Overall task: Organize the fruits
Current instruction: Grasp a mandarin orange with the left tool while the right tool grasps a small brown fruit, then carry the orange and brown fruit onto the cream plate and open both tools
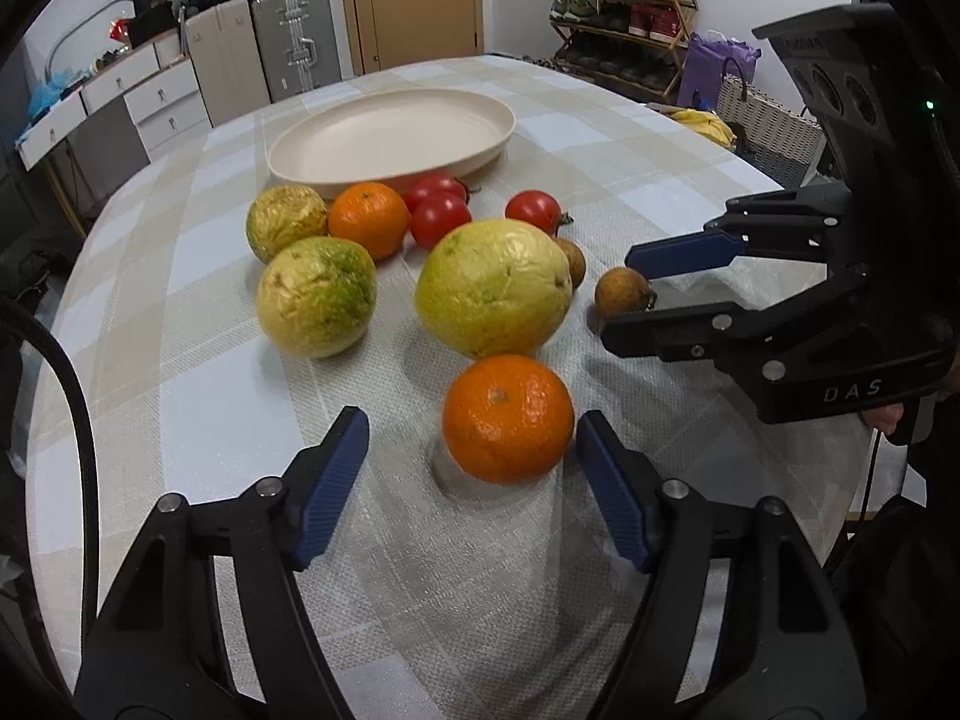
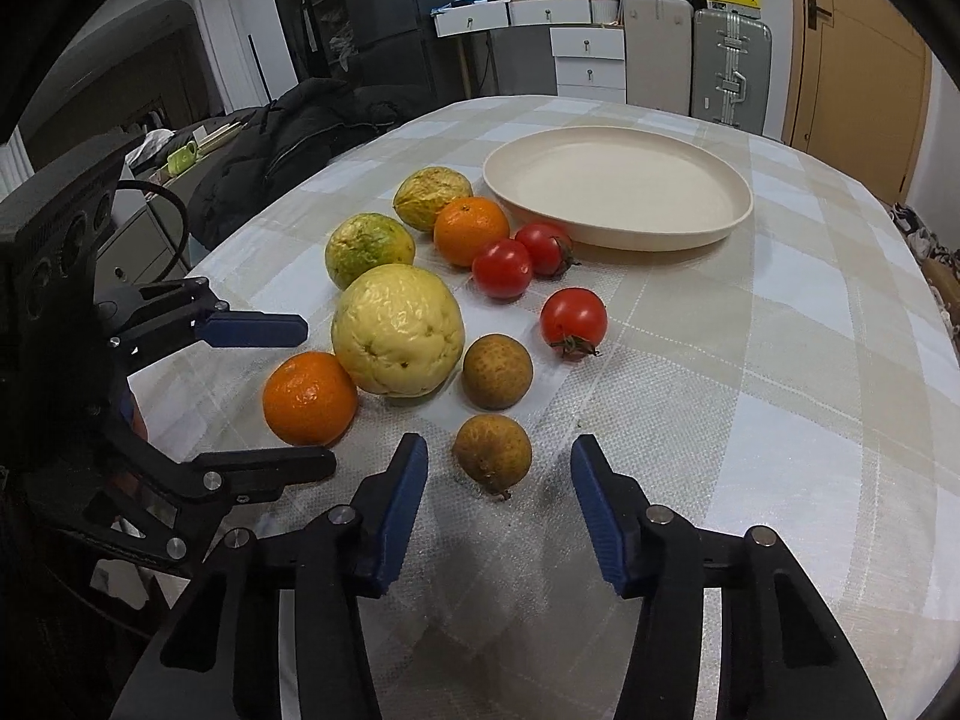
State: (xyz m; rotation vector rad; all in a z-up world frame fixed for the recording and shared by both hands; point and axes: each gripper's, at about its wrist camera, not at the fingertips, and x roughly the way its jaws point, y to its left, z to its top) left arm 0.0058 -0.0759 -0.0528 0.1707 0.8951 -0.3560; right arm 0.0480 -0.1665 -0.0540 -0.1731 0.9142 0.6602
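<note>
On the checked tabletop (image 1: 180,372), seen from the left wrist, the left tool (image 1: 474,450) stands released with the near orange (image 1: 507,418) between its fingers — the right pad just beside the peel, the left one well apart. Beyond lie the big yellow fruit (image 1: 493,287), more fruit, and the plate (image 1: 390,141), which holds nothing. If this tool closes off-centre, the orange may roll against the yellow fruit and scatter the pile.

From the right wrist, the right tool (image 2: 498,489) is also released, its fingers either side of a small brown fruit (image 2: 492,453) — not yet touching. That fruit is round and may squirt out of a hasty pinch.

Only this view shows the second brown fruit (image 2: 497,371) whole; only the left view shows the shoe rack (image 1: 624,6).
</note>
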